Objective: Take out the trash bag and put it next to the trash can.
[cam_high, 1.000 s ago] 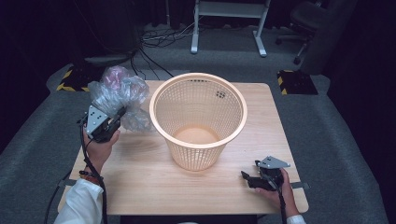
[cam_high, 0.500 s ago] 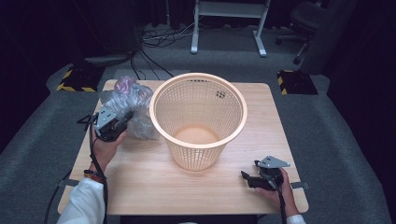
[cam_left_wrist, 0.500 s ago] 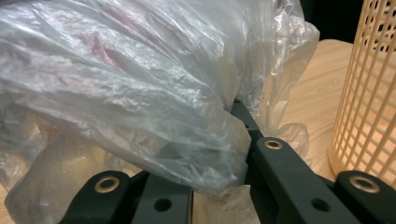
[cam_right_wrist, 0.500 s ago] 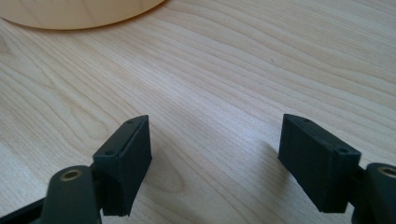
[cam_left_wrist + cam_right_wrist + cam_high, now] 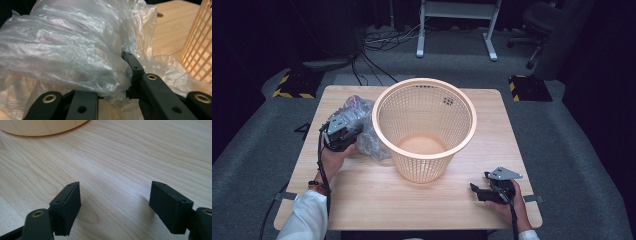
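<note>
High view first: we see the left gripper (image 5: 343,131) at the table's left side, clamped on a crumpled clear plastic bag (image 5: 364,131) that now presses against the outer wall of the peach mesh basket (image 5: 424,129). A second ago the bag was held up higher and farther out to the left; since then we have swung it in and down toward the basket, so it sits just beside the rim's left flank, not yet over the opening. We read that as the approach to lining or loading the basket: the bag must be lifted over the rim next, and it looks ready for that. The right gripper (image 5: 486,192) rests near the front right corner of the wooden table (image 5: 362,200), well apart from the basket, in the same place as before.

Left gripper view: our jaws are closed down on a fold of the plastic bag (image 5: 75,50); the film bunches over them, and the basket (image 5: 197,47) wall rises at the right edge, close by. The grip looks sound, though thin film could slip.

Right gripper view: the right gripper (image 5: 115,205) stands wide open over bare table (image 5: 120,157), holding nothing, with the basket's base (image 5: 42,127) at the upper left.
</note>
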The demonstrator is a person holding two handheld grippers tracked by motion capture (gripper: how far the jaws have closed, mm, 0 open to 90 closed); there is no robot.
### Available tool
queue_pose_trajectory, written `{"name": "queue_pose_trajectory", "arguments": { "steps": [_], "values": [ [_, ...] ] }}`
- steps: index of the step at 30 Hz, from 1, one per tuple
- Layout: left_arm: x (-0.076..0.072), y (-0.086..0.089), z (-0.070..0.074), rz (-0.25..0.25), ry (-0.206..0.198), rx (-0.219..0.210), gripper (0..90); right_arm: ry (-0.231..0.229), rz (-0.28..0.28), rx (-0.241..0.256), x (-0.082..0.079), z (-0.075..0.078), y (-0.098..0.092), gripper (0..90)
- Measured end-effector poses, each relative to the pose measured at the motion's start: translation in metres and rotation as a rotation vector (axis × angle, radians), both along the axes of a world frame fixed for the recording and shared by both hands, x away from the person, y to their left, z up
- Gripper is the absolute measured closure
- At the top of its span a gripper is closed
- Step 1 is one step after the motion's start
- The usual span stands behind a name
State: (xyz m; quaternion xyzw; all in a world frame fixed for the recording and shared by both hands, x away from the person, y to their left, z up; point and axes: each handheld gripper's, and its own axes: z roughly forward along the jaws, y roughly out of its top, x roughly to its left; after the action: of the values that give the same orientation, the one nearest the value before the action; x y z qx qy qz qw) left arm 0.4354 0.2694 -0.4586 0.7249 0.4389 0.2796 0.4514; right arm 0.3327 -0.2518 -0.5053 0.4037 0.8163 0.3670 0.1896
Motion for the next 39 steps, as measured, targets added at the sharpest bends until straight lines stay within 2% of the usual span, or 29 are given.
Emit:
{"name": "queue_pose_trajectory", "arguments": {
  "steps": [2,7,15,17,22,25,27,29,33,36,39],
  "values": [
    [0.001,-0.003,-0.004,-0.012,0.02,0.028,74.0,0.001,0.0,0.0,0.0,0.0,0.0,25.3],
    [0.004,-0.011,-0.01,-0.02,0.049,0.053,69.4,0.003,0.0,0.001,0.0,0.0,0.0,25.2],
    [0.007,-0.013,-0.018,-0.036,0.114,0.049,56.2,0.007,-0.002,0.003,0.001,0.0,0.0,25.0],
    [0.007,-0.013,-0.018,-0.036,0.116,0.05,52.3,0.007,-0.002,0.004,0.001,0.0,0.0,25.0],
    [0.004,-0.007,-0.008,-0.023,0.096,0.001,39.7,0.002,0.0,0.001,0.0,0.0,0.0,25.3],
    [0.001,-0.006,-0.005,-0.01,0.088,-0.001,35.9,0.004,-0.001,0.002,0.0,0.0,0.0,25.3],
    [-0.001,-0.004,-0.002,-0.016,0.09,-0.005,30.3,0.005,-0.001,0.003,0.0,0.0,0.0,25.3],
    [-0.005,-0.003,0.003,-0.012,0.084,0.012,26.5,0.003,0.0,0.002,0.0,0.0,0.0,25.4],
    [-0.01,-0.003,0.008,-0.027,0.089,0.002,22.5,0.001,-0.001,0.0,0.0,0.0,0.0,25.4],
    [-0.015,-0.005,0.013,-0.013,0.086,0.05,17.7,0.002,-0.001,0.001,0.0,0.0,0.0,25.4],
    [-0.021,-0.005,0.02,-0.024,0.066,0.056,16.8,0.005,-0.001,0.003,0.001,0.0,0.0,25.5]
  ]
}}
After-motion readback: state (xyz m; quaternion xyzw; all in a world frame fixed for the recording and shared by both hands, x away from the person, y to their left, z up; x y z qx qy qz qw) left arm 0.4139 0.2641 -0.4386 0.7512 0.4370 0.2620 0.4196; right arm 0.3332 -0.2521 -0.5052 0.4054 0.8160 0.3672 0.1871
